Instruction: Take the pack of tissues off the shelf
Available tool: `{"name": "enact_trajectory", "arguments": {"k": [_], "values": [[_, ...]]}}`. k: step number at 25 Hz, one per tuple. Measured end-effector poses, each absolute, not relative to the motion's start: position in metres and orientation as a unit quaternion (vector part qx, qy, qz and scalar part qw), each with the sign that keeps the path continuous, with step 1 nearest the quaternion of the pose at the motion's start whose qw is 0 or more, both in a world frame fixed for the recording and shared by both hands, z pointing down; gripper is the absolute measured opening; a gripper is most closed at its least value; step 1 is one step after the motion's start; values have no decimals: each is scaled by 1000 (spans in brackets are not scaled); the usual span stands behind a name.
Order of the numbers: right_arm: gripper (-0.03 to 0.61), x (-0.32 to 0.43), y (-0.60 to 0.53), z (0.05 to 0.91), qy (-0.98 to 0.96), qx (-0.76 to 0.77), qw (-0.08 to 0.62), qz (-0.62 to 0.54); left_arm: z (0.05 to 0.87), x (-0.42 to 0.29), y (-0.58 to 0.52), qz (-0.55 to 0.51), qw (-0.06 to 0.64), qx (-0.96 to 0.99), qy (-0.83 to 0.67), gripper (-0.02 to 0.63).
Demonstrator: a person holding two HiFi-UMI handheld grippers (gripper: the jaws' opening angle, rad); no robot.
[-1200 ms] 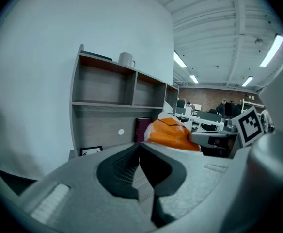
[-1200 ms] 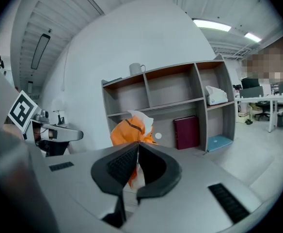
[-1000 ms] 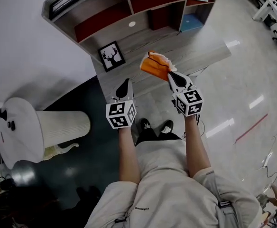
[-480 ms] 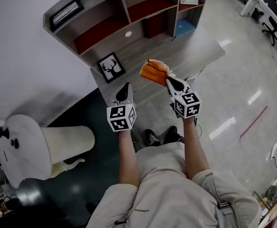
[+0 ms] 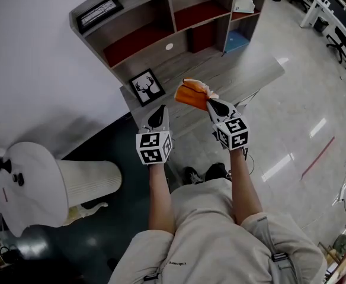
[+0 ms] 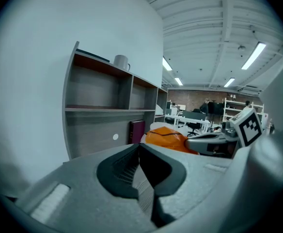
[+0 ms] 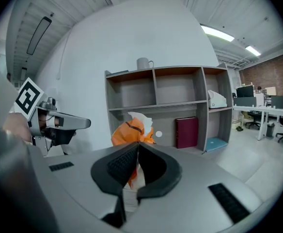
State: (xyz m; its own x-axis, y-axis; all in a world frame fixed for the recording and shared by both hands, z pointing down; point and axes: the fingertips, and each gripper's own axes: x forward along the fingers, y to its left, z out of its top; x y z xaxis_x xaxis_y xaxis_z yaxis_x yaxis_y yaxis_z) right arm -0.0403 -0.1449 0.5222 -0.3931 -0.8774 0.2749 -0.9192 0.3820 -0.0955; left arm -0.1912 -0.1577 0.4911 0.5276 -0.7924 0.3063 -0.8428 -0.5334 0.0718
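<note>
Pack of tissues [image 5: 192, 93] sits at the tips of the right gripper [image 5: 211, 103], above the desk [image 5: 250, 78]. Left gripper [image 5: 159, 111] is beside it, to its left. Ahead of both stands the shelf unit [image 5: 161, 25], with a mug [image 7: 142, 63] on top and a book [image 7: 186, 132] in a lower bay, right of the pack. A framed deer picture [image 5: 147, 86] is on the desk ahead of the left gripper.

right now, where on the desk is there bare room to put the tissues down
The desk is bare right of the deer picture, out to its far end. The shelf's upper left and middle bays look empty. Crowded: the right column, with a white bundle and a blue item.
</note>
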Motion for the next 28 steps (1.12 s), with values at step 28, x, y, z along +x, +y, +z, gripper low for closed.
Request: {"name": "enact_trajectory", "arguments": {"k": [28], "values": [[18, -71, -147, 516, -834, 528, 125, 93, 496, -215, -159, 106, 121, 862, -481, 9]]}}
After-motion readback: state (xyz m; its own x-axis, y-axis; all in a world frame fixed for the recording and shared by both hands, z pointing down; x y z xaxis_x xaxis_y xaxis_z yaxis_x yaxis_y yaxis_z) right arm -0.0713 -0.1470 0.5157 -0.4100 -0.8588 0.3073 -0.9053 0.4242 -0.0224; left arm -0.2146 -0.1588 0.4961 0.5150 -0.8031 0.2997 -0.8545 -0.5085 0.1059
